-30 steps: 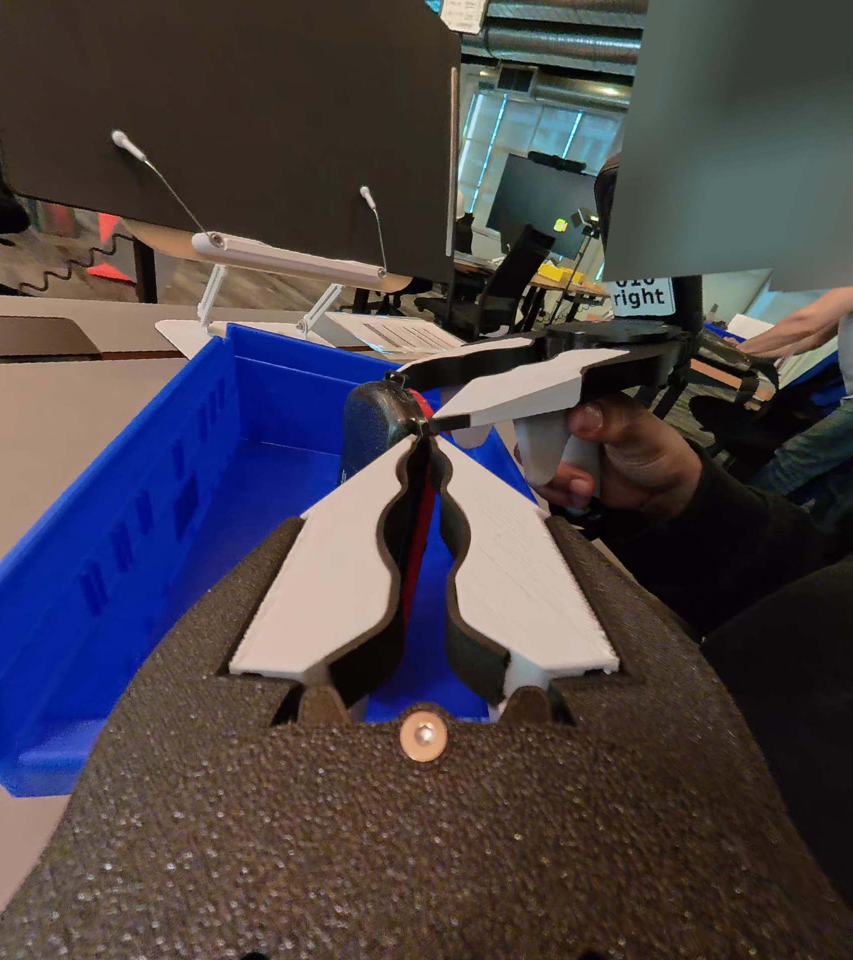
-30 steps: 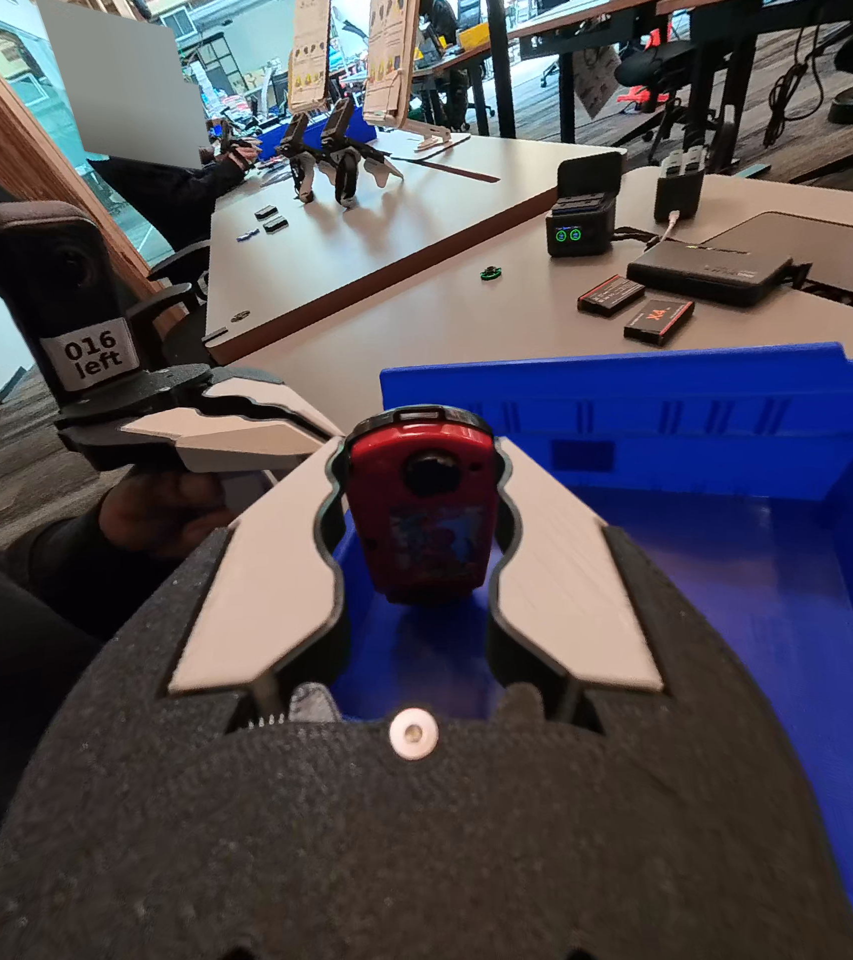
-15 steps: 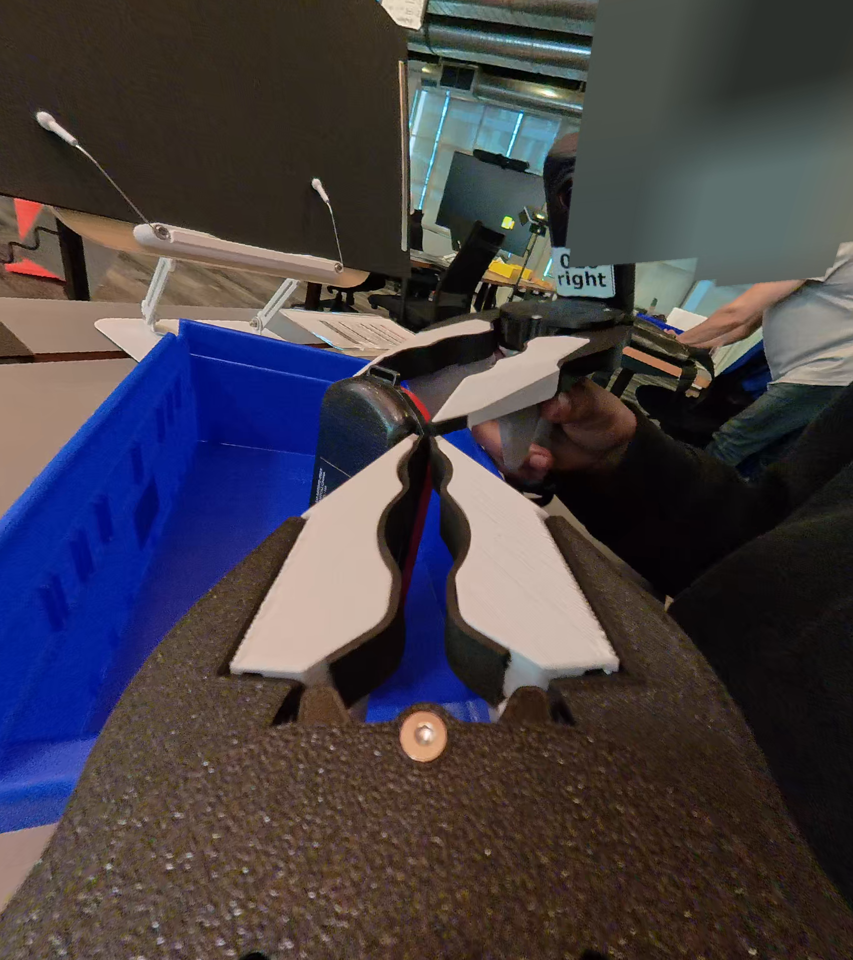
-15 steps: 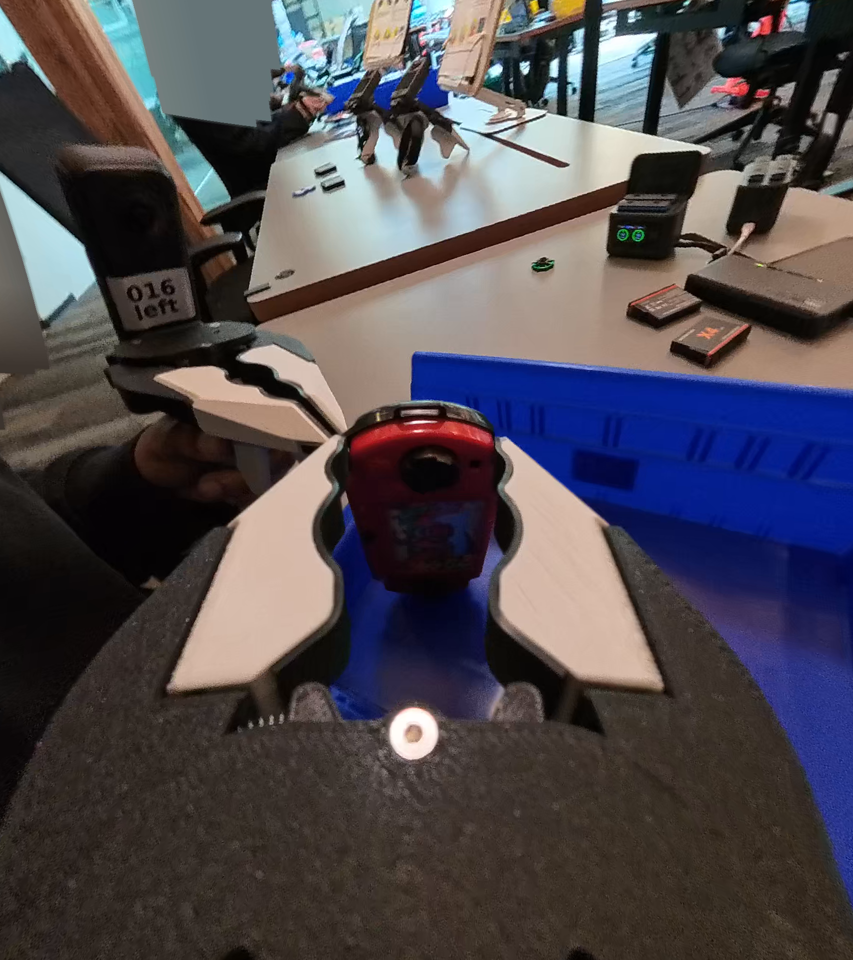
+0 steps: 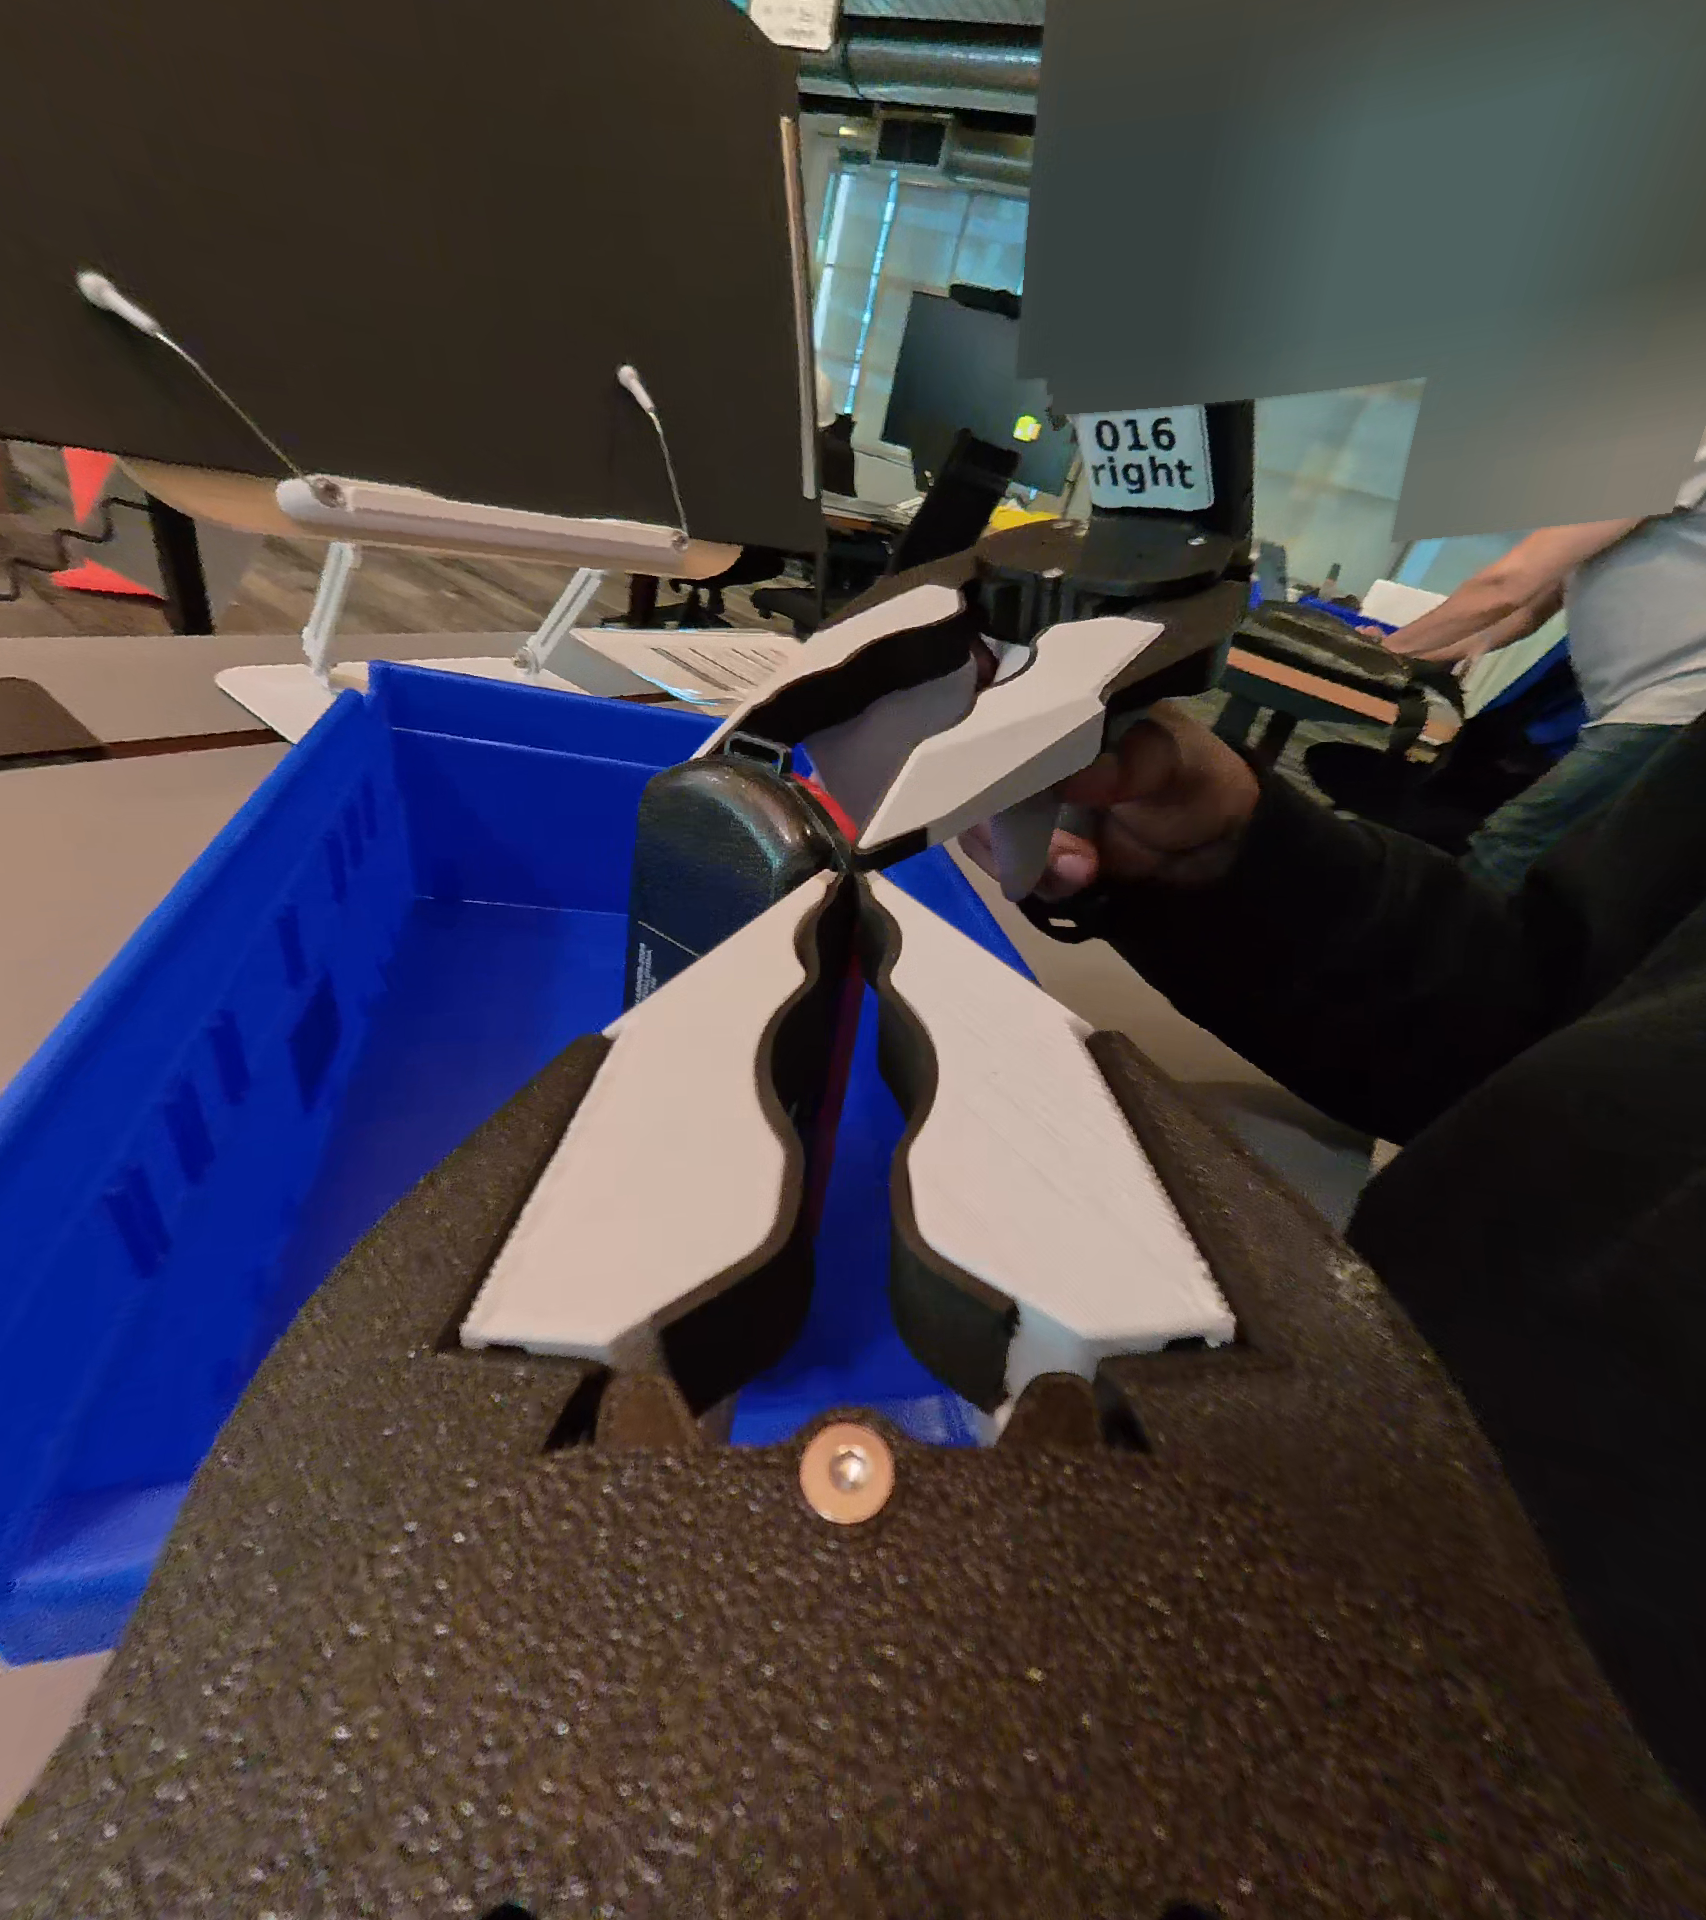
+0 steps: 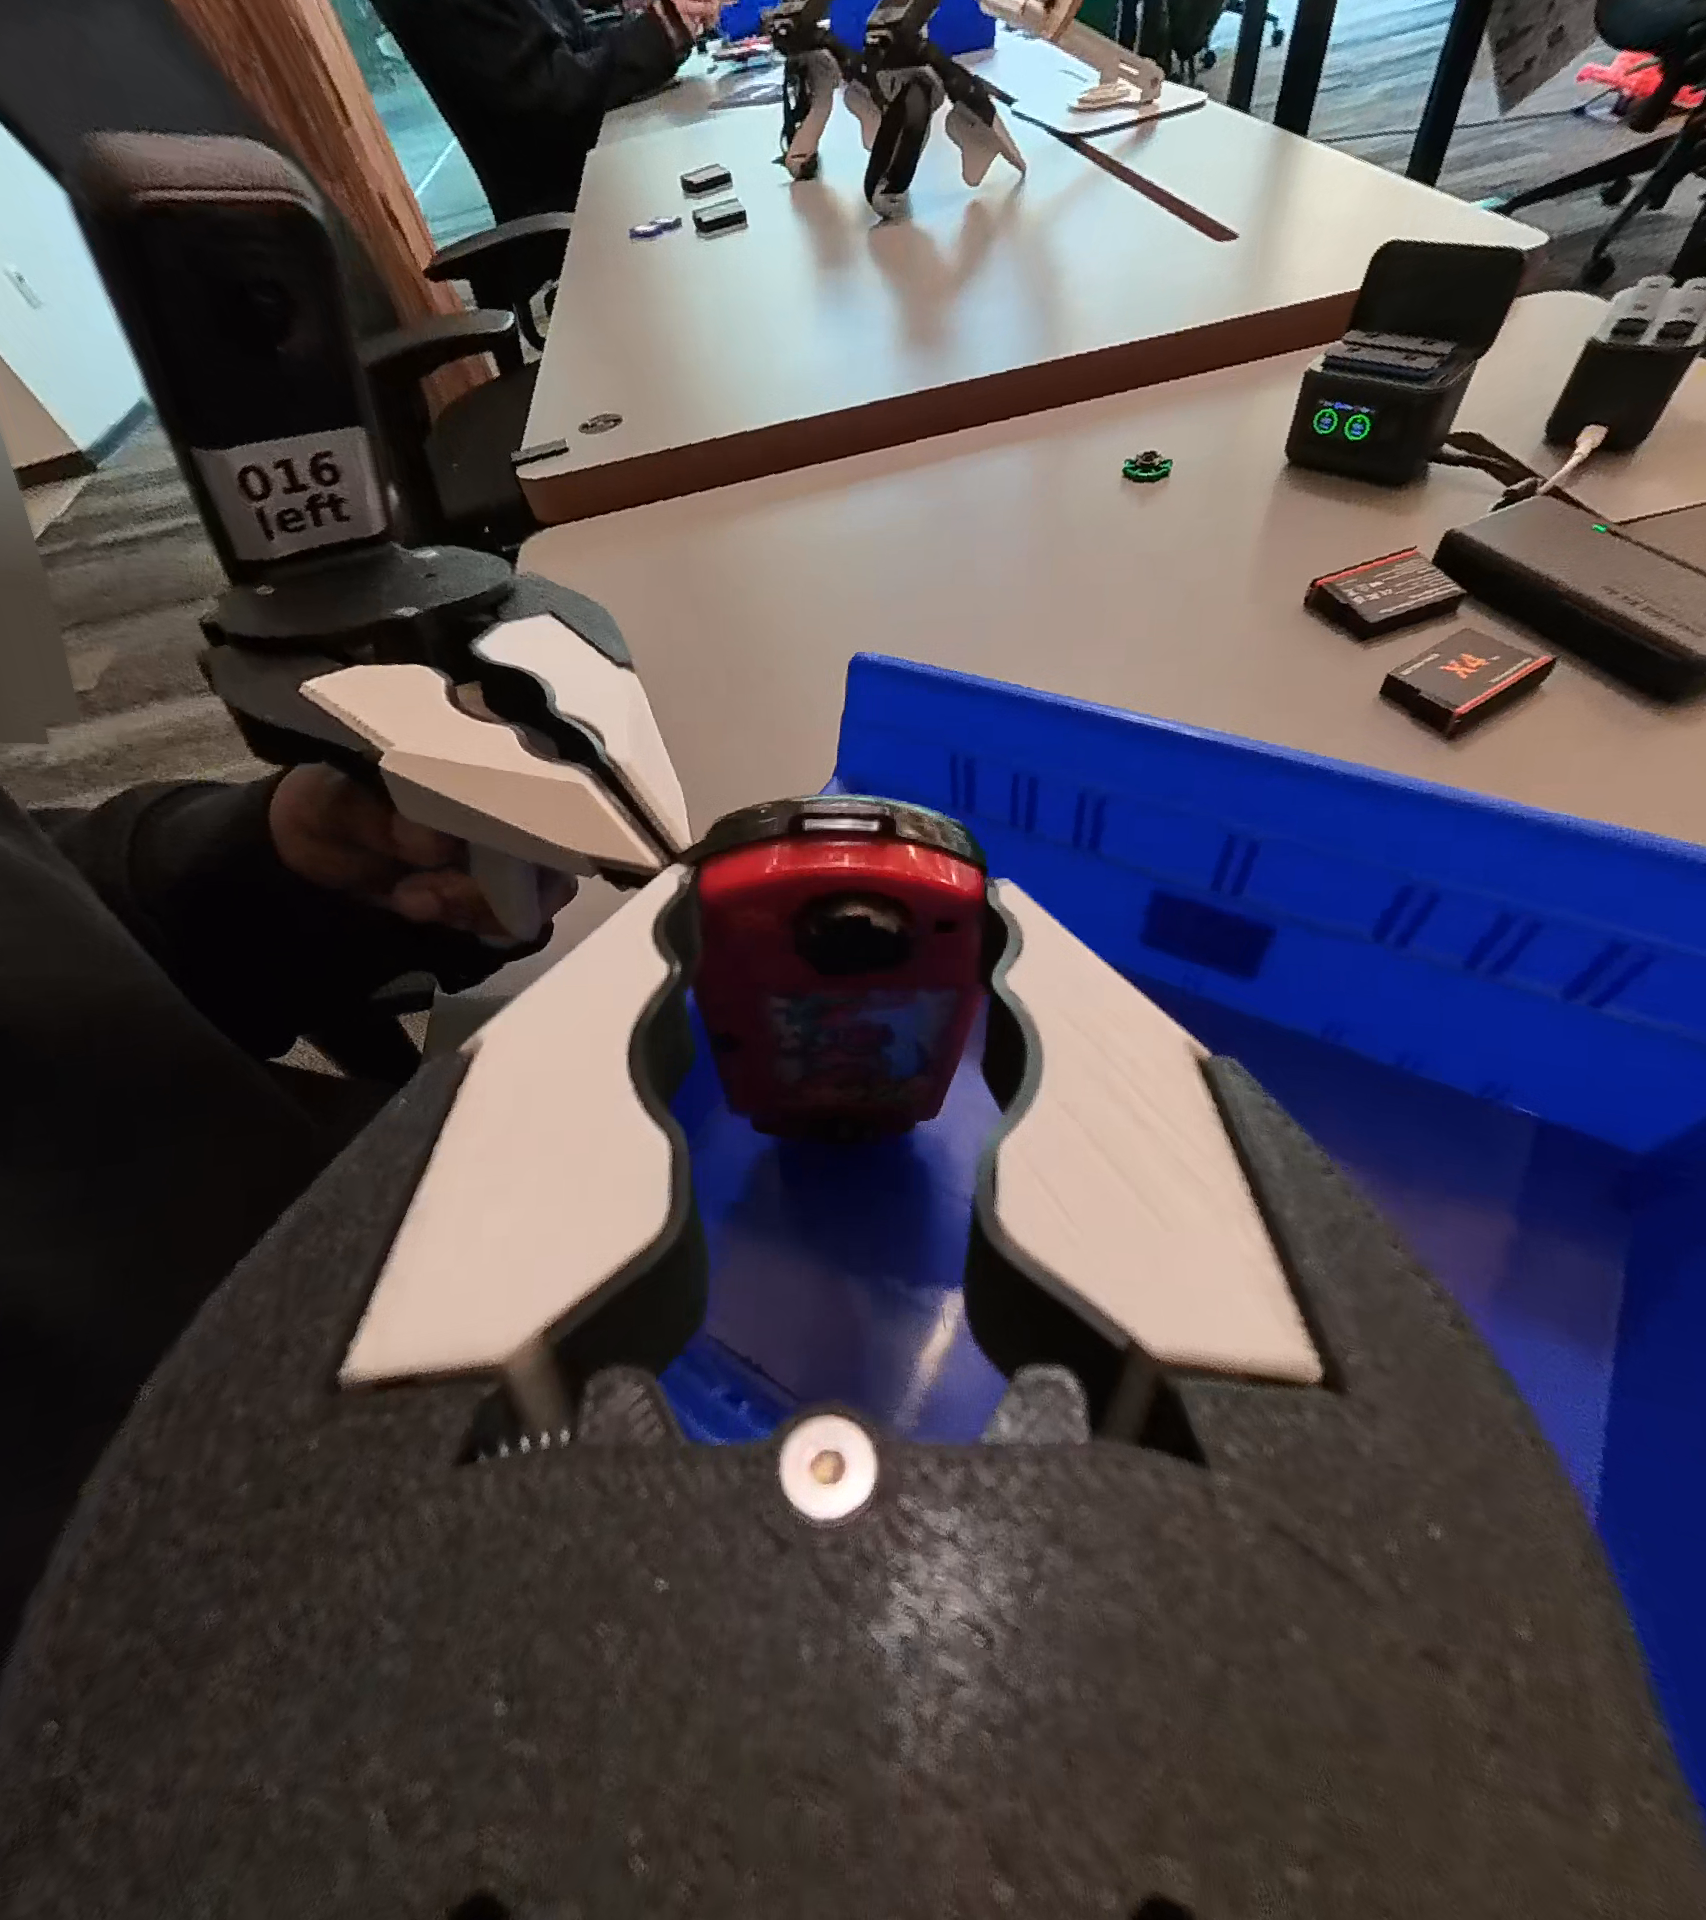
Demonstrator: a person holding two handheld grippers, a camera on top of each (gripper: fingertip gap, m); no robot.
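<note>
Two grippers meet over one blue bin [image 6: 1451, 862] on the bench; the right gripper [image 6: 833, 997] pinches one red device [image 6: 844, 997] by its sides; the left gripper [image 5: 844, 883] is pressed together, tips at the device's edge. Only the left view shows its black back [image 5: 714, 862]; only the right shows two battery packs [image 6: 1386, 592] beyond the bin's far edge.

Open-plan office or lab workspace: long grey tabletops [image 6: 932, 312], office chairs [image 6: 475, 353], monitor [image 5: 953, 374], battery chargers [image 6: 1379, 395], carpeted floor [image 5: 18, 571], exposed ceiling ducts [image 5: 932, 62].

Two grippers [image 6: 833, 894] [image 5: 844, 883], one red-and-black device [image 6: 838, 997], one blue bin [image 6: 1348, 935], two flat battery packs [image 6: 1384, 603]
</note>
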